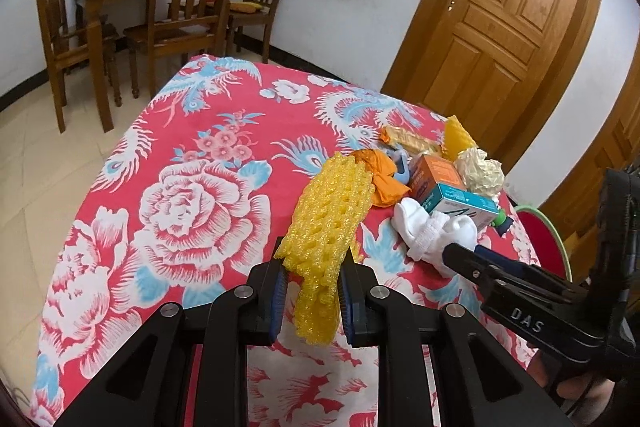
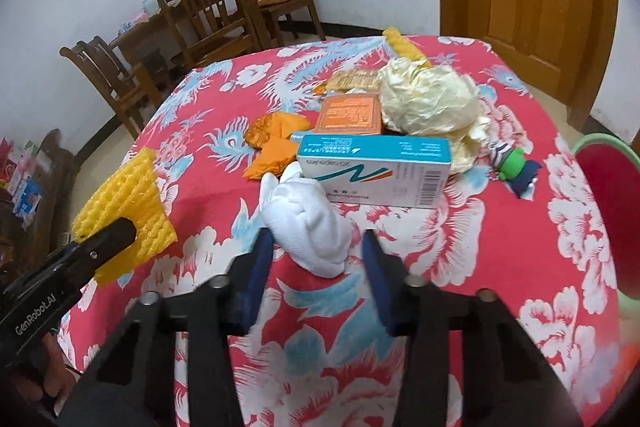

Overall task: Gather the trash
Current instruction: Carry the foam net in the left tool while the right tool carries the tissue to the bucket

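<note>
left gripper [image 1: 312,291]: fingers clamped on yellow foam net [image 1: 328,211] | right gripper [image 2: 318,267]: fingers straddle white sock [image 2: 308,223], not yet pinching; sock on surface [image 2: 480,267], dead ahead beside pill box [image 2: 376,171]

Left tool [image 1: 311,277] clamped shut on something; right tool [image 2: 316,253] tilts downward, jaws apart.

You're in a home dining room.
Wooden chairs [image 1: 188,3], panelled door [image 1: 508,7], tiled floor [image 1: 36,163], floral cloth [image 1: 192,195] over your desk.
</note>
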